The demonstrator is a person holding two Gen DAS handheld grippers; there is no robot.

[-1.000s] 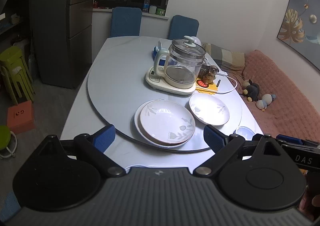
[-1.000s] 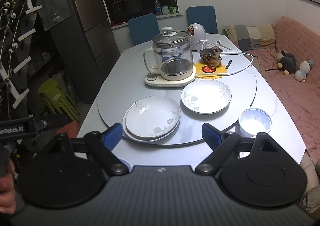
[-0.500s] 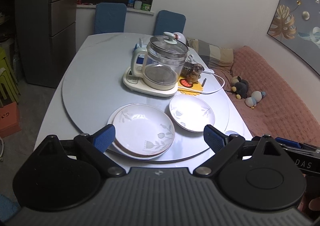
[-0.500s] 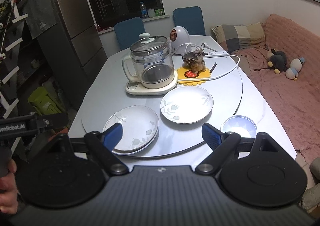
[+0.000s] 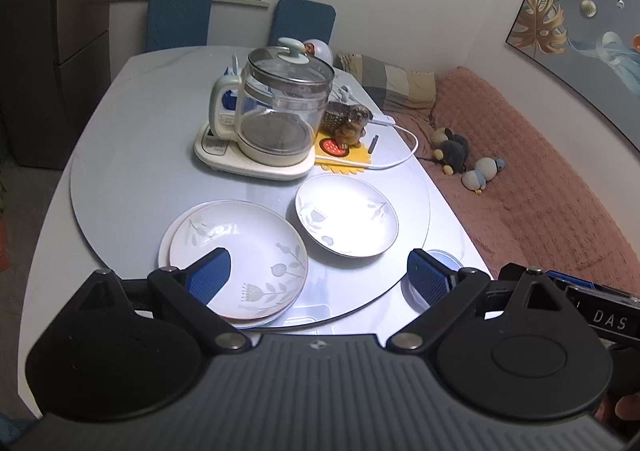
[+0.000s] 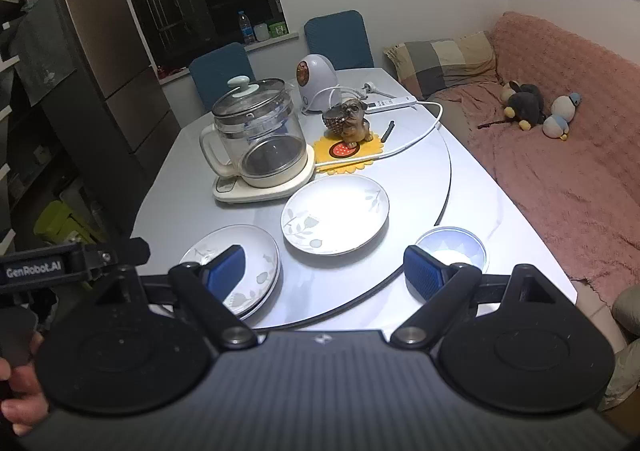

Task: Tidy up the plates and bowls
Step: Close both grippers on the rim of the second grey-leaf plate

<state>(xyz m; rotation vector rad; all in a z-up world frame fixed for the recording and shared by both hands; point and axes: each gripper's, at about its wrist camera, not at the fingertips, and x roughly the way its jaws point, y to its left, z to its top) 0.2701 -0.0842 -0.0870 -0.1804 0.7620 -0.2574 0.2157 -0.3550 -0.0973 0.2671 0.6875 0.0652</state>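
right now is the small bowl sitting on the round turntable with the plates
No, the small bowl rests on the table just outside the turntable rim, while the plates lie on it.

Kettle (image 5: 280, 119) crowds plates (image 5: 240, 251); near table edge (image 6: 360, 315) open.

The table (image 6: 500, 211) and its round turntable (image 5: 132, 179) are smooth and glossy, throwing back the lamp glare, and the 2 stacked plates (image 5: 240, 247), the single plate (image 6: 336, 215) and the bowl (image 6: 452, 247) look like glazed white ceramic with a grey leaf print. The kettle (image 5: 284, 107) is clear glass on a cream plastic base, beside a glossy brown figurine (image 6: 352, 119) on a matt yellow mat (image 6: 348, 151). The sofa cover (image 6: 560, 155) on the right is rough, nubbly pink cloth, and both grippers show matt black plastic with ribbed blue pads (image 5: 208, 275).
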